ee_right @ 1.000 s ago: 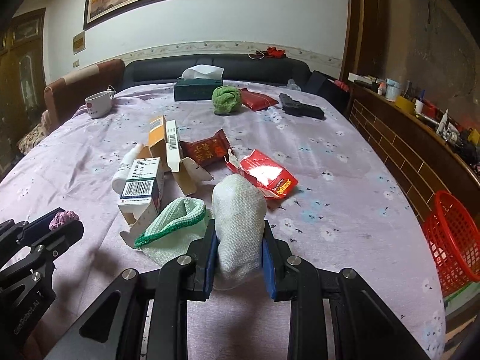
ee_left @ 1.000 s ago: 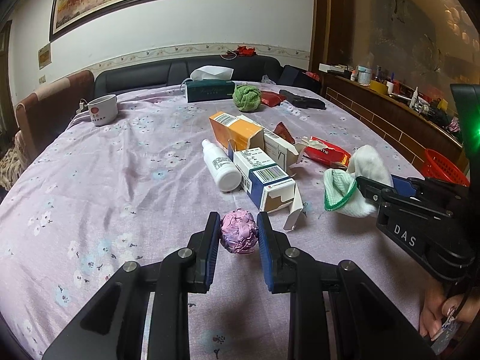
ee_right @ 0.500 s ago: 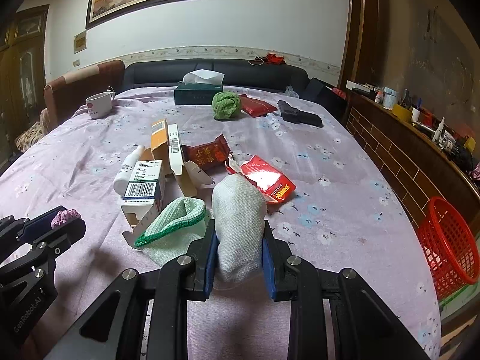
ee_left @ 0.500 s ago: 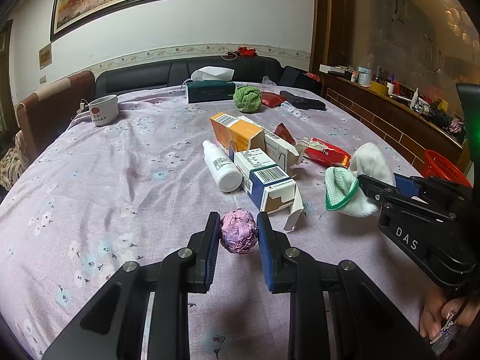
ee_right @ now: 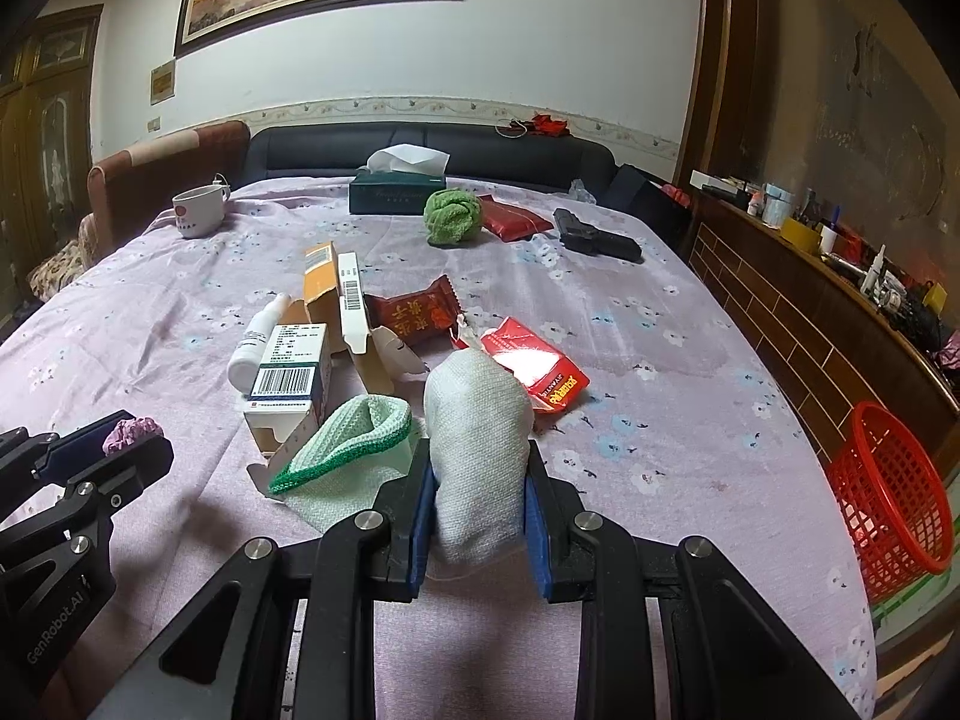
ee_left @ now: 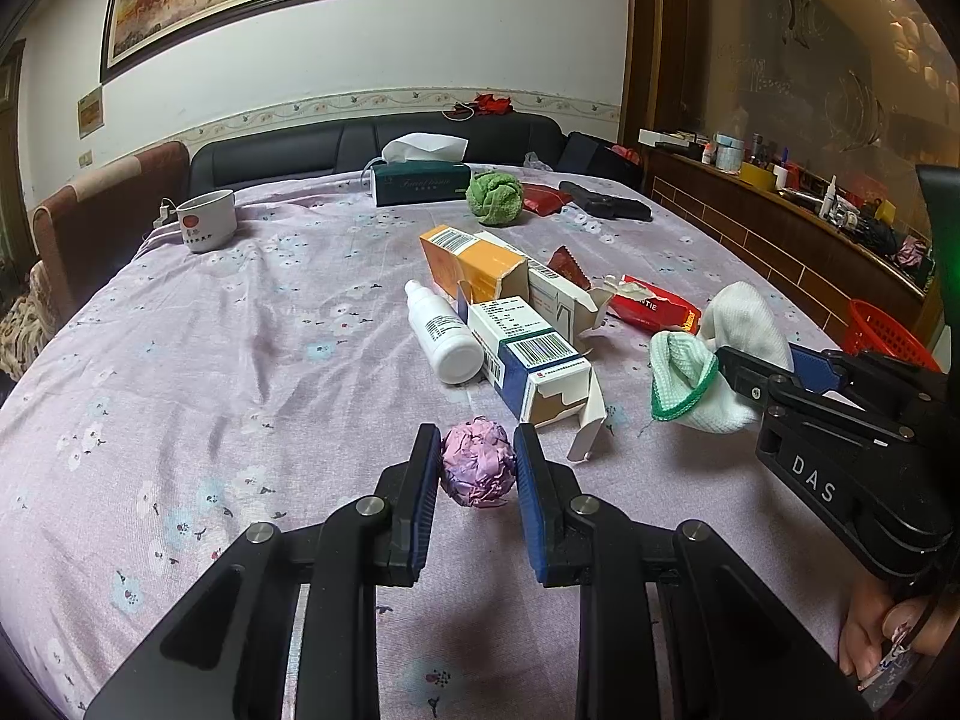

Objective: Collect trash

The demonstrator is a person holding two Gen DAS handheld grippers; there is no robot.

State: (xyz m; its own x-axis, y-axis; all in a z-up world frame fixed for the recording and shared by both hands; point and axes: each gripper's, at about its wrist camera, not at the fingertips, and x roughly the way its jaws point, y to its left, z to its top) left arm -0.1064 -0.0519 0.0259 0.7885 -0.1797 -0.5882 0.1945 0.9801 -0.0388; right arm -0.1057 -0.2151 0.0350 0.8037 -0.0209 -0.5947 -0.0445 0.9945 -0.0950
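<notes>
At lower centre of both views, the left gripper clamps a crumpled pink paper ball and the right gripper a white knitted cloth, whose loose green-edged end could snag the nearby blue-and-white carton.

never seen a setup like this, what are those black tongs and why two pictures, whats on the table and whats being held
No robot here: a person holds a hand-held gripper in each hand, and each carries a wide-angle camera that looks along its two fingers. So each picture is one tool's own view.

The left hand-held gripper is shut on a crumpled purple paper ball. The right hand-held gripper is shut on a white cloth with a green edge.

On the purple flowered tablecloth lie a white bottle, opened medicine boxes, a red packet, a dark red snack wrapper, a green cloth ball, a tissue box and a mug. A red basket stands beyond the table's right edge.
</notes>
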